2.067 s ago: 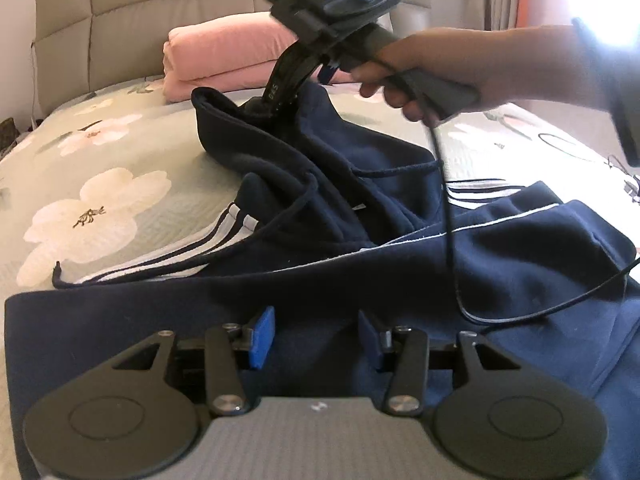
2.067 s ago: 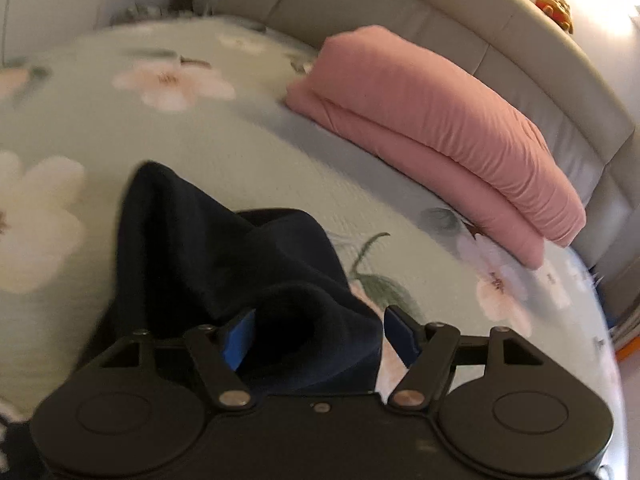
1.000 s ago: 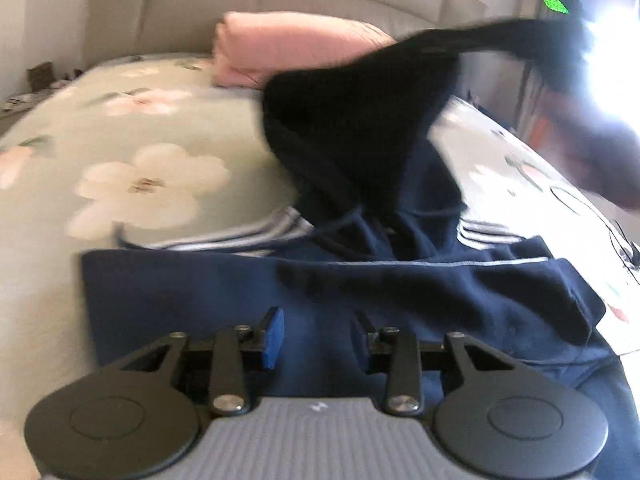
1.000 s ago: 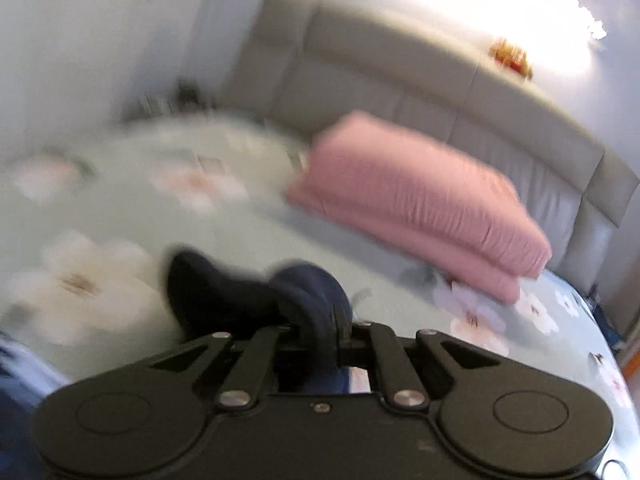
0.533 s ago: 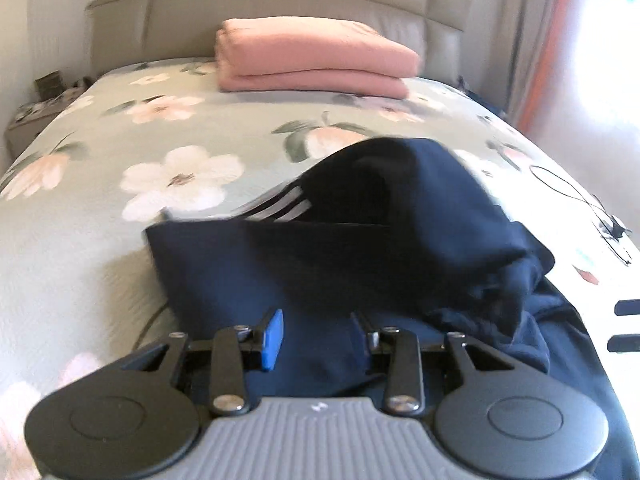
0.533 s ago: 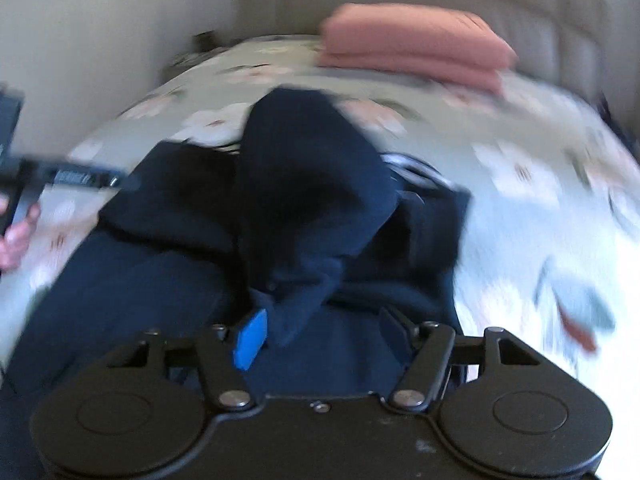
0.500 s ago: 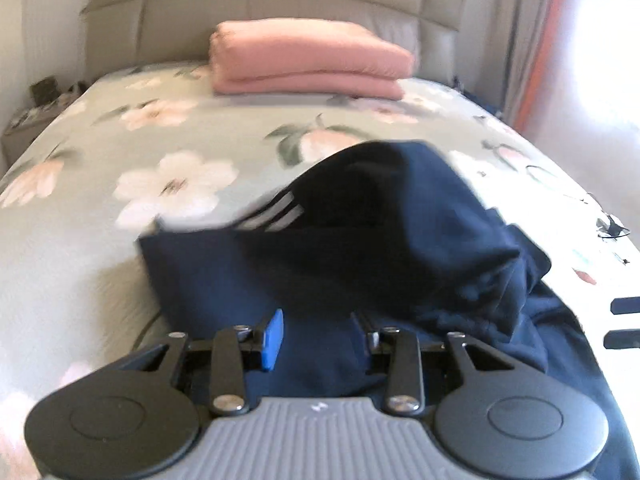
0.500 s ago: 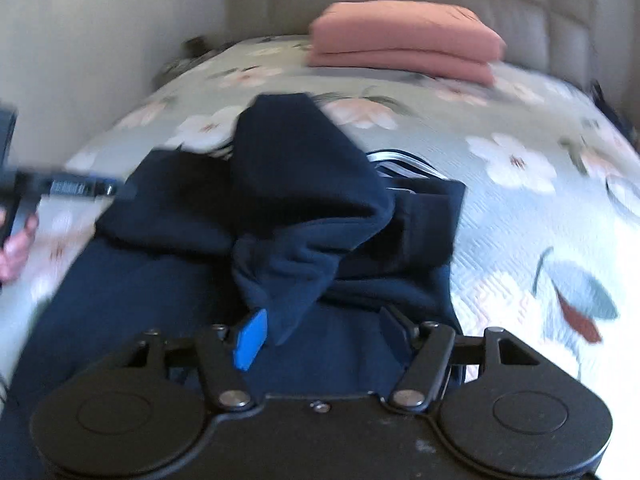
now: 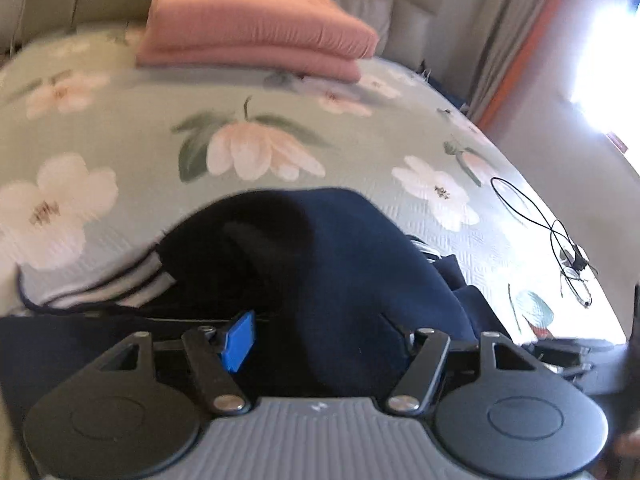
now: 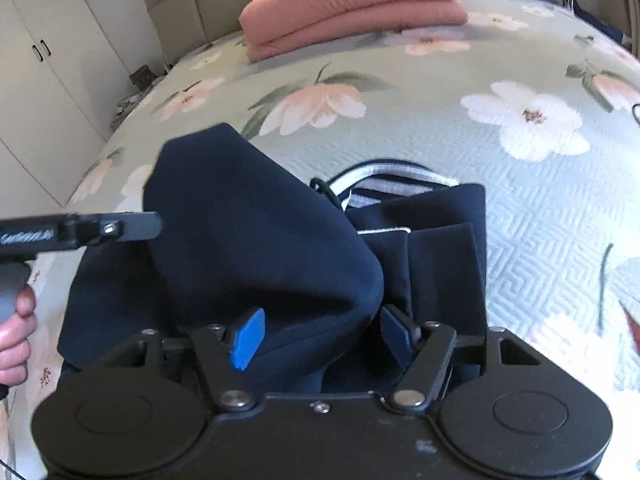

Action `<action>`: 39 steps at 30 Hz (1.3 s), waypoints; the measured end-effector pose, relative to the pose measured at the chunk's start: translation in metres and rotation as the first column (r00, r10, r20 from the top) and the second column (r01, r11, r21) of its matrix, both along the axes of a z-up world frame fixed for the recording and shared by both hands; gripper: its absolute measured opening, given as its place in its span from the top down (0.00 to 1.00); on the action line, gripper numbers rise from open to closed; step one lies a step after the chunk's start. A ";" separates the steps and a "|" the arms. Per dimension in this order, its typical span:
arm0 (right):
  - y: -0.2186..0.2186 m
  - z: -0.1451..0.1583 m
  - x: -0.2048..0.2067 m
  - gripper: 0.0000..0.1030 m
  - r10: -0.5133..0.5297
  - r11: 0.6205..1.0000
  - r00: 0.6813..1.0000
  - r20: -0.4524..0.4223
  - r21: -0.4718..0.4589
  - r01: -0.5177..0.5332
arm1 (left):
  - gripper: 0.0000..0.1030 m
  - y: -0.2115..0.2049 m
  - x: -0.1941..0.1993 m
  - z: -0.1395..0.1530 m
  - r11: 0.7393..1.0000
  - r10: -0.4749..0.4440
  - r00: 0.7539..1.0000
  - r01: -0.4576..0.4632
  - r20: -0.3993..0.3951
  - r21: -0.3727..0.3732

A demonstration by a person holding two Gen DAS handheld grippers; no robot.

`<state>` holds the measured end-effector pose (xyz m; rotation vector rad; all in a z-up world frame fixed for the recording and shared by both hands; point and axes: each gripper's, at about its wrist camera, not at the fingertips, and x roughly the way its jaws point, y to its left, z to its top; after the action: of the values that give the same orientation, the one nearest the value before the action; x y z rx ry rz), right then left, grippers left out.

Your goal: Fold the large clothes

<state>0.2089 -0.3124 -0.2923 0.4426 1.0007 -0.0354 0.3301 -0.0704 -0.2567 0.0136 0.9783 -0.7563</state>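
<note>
Right wrist: left claw barrel lettering blurred; navy hoodie unbranded.

Both wrist views sit low and close over the navy hoodie, facing the headboard — sharing the pink folded bedding and floral bedspread.
</note>
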 end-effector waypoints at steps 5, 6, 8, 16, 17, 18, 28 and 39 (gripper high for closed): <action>-0.004 -0.018 0.009 0.28 -0.043 0.997 0.999 -0.021 0.064 0.045 | 0.92 -0.013 0.007 -0.021 1.000 -0.002 0.998 0.001 -0.055 -0.017; -0.002 -0.017 0.010 0.37 -0.049 0.997 0.999 -0.009 0.054 0.050 | 0.92 -0.010 0.003 -0.017 1.000 -0.004 1.000 0.003 -0.026 -0.031; 0.004 -0.006 0.006 0.74 -0.033 0.999 0.999 0.042 0.042 0.032 | 0.94 0.003 -0.007 -0.006 0.993 -0.017 1.000 0.017 0.002 -0.118; 0.046 0.111 -0.075 0.82 0.212 0.977 0.881 0.423 -0.104 -0.186 | 0.92 0.148 -0.060 0.021 0.877 0.042 0.997 -0.070 -0.068 -0.475; 0.060 0.116 -0.088 0.79 0.280 0.960 0.872 0.402 -0.141 -0.243 | 0.87 0.173 -0.070 0.012 0.876 0.046 0.993 -0.091 -0.106 -0.473; 0.072 0.115 -0.100 0.66 0.337 0.941 0.865 0.373 -0.165 -0.295 | 0.85 0.198 -0.081 -0.001 0.883 0.058 0.986 -0.124 -0.156 -0.454; 0.095 0.049 -0.150 0.42 0.298 0.954 0.954 0.035 0.033 -0.299 | 0.69 0.271 -0.135 -0.038 0.950 0.163 0.950 -0.224 -0.268 -0.217; 0.028 0.036 -0.088 0.28 -0.163 0.859 0.978 -0.133 0.469 0.207 | 0.26 0.161 -0.063 -0.018 0.919 0.108 0.885 -0.264 -0.454 -0.294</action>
<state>0.1212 -0.2844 -0.2561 1.0046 1.0501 0.0226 0.2674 0.0907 -0.2752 -0.5771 1.2297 -0.7567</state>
